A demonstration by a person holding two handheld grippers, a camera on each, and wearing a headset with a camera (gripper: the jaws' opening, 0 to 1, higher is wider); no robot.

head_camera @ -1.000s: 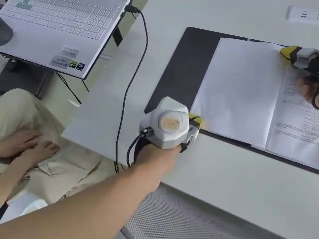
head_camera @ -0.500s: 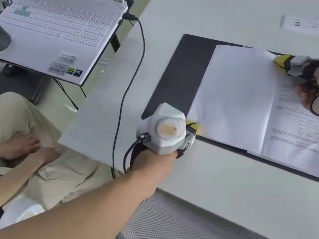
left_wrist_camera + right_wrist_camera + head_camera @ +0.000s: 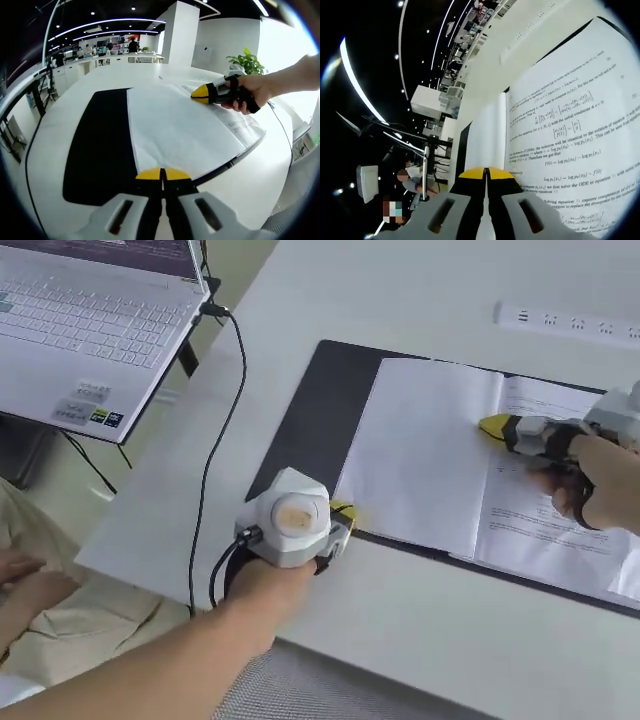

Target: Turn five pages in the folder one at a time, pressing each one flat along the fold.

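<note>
- Silver laptop (image 3: 90, 330), far left; thin black cable (image 3: 215, 440) trailing from it toward the near edge.
- Left gripper (image 3: 343, 512), jaws clenched on nothing, yellow tips at the near corner of the turned page (image 3: 420, 450), a smooth, blank white sheet lying flat.
- Black folder (image 3: 320, 410), matte cover, open at mid-desk.
- Right gripper (image 3: 495, 426), jaws clenched and empty, tips on the fold. It is best drawn along the crease with light, even pressure while the left pins the sheet.
- Printed page (image 3: 560, 530), right.

Open-plan office: laptop (image 3: 90, 325), desk rows (image 3: 102, 59), ceiling lights (image 3: 107, 22).
</note>
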